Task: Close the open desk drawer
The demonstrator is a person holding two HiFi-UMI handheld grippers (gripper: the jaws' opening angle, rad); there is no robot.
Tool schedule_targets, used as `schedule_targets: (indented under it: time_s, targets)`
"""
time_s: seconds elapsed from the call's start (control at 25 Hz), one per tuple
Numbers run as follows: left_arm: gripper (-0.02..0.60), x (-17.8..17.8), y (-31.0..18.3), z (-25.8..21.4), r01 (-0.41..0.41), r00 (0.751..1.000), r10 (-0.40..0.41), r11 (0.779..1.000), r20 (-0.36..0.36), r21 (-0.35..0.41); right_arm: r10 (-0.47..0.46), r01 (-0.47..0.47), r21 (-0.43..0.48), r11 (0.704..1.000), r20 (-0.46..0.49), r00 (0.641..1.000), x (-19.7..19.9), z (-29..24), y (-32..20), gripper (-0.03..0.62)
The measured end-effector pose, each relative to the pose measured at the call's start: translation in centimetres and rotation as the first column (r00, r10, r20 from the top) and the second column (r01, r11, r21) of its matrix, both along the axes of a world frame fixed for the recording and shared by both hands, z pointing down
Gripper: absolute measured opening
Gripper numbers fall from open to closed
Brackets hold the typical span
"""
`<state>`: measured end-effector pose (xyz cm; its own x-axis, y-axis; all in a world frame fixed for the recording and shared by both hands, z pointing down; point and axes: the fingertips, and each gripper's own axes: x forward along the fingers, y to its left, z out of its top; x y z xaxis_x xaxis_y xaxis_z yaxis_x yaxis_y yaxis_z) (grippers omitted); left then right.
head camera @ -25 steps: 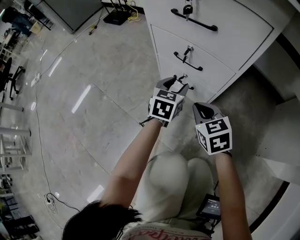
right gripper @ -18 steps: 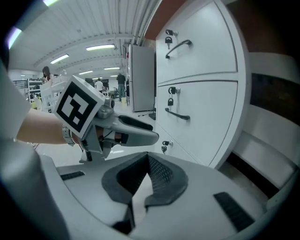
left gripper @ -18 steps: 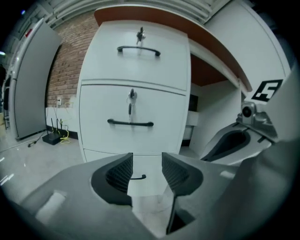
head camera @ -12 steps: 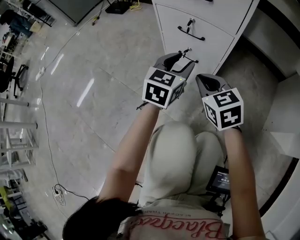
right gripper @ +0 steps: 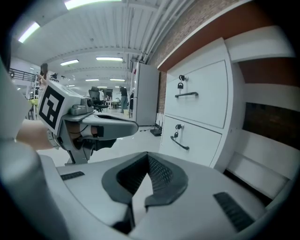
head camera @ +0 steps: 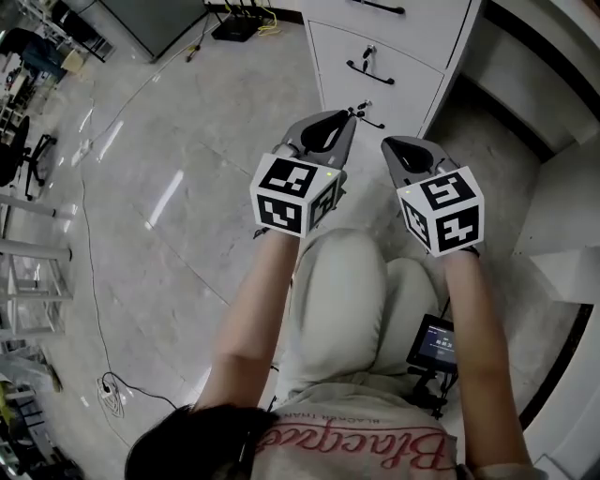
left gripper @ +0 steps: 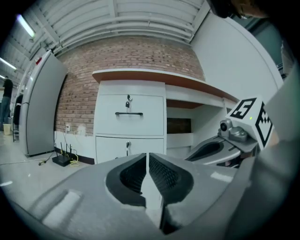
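Observation:
The white drawer unit [head camera: 409,39] stands ahead, and all its drawer fronts look flush. In the head view my left gripper [head camera: 349,114] hangs in the air just short of the lowest drawer's black handle [head camera: 368,119], touching nothing. Its jaws are closing and stand almost together with nothing between them, as the left gripper view [left gripper: 148,157] shows, with two drawers [left gripper: 129,123] beyond. Beside it on the right, my right gripper [head camera: 386,143] is shut and empty. The right gripper view [right gripper: 147,157] shows the drawers [right gripper: 197,117] off to the right.
A black router with cables [head camera: 232,28] lies on the floor by the wall at the left of the unit. The desk's knee space [head camera: 525,103] opens to the right. A cable [head camera: 89,281] trails over the tiled floor at left. The person's knees [head camera: 356,281] are below the grippers.
Both grippers have risen and drawn back from the lowest drawer. The left jaws, open at that drawer's handle before, have come nearly together and are clear of it.

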<state>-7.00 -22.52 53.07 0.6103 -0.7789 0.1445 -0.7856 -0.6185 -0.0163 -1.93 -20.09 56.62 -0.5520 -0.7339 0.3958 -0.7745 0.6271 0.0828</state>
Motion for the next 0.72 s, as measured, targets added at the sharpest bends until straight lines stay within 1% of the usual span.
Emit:
schedule_targets:
  time_s: [0.04, 0.08, 0.2, 0.36, 0.52, 0.72]
  targets:
    - [0.013, -0.2, 0.4, -0.6, 0.008, 1.000, -0.008, 1.000, -0.013, 0.013, 0.005, -0.005, 0.018, 1.000, 0.006, 1.000, 0.1, -0.6, 0.2, 0.009]
    - [0.008, -0.3, 0.8, -1.2, 0.010, 1.000, -0.009, 1.000, -0.024, 0.025, 0.012, -0.012, 0.035, 0.999, 0.010, 1.000, 0.2, -1.2, 0.6, 0.009]
    - [0.007, 0.0, 2.6, -2.6, 0.001, 0.999, 0.001, 0.998, -0.040, 0.059, 0.034, -0.038, 0.072, 0.997, 0.050, 0.998, 0.8, -2.6, 1.9, 0.009]
    - [0.006, 0.5, 4.1, -4.2, -0.003, 1.000, 0.005, 0.995, -0.023, 0.098, 0.061, -0.075, 0.090, 0.993, 0.149, 0.987, 1.4, -4.7, 3.0, 0.009]
    - [0.006, 0.5, 4.9, -5.3, 0.009, 0.998, -0.002, 0.994, -0.058, 0.110, 0.075, -0.097, 0.107, 0.990, 0.194, 0.978, 1.9, -6.1, 3.6, 0.009]
    - [0.006, 0.7, 5.9, -6.4, 0.023, 0.996, -0.011, 0.991, -0.092, 0.132, 0.015, -0.070, 0.182, 0.981, 0.290, 0.957, 2.3, -8.4, 4.9, 0.009]
